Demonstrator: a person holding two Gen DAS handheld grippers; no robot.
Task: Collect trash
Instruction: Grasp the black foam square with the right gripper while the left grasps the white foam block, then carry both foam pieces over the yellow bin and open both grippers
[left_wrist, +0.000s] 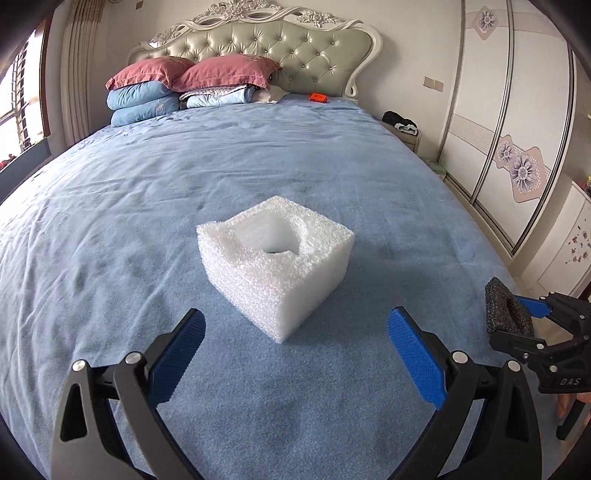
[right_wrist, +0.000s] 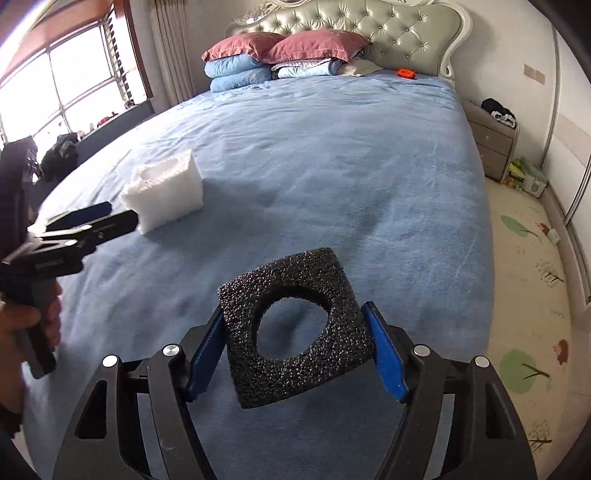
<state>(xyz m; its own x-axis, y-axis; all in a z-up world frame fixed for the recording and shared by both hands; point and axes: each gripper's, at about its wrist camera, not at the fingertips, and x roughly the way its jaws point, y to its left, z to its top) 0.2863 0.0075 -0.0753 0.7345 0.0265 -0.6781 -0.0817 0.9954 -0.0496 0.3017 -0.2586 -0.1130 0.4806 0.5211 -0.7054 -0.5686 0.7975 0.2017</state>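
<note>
Two foam scraps are in play: a black square foam ring (right_wrist: 295, 328) is pinched between the right tool's (right_wrist: 295, 347) pads above the blue bed (right_wrist: 332, 166); a white hollowed foam block (left_wrist: 275, 264) is faced by the wide-open left tool (left_wrist: 295, 332). A slip could be caused by the foam's compressible edges.
</note>
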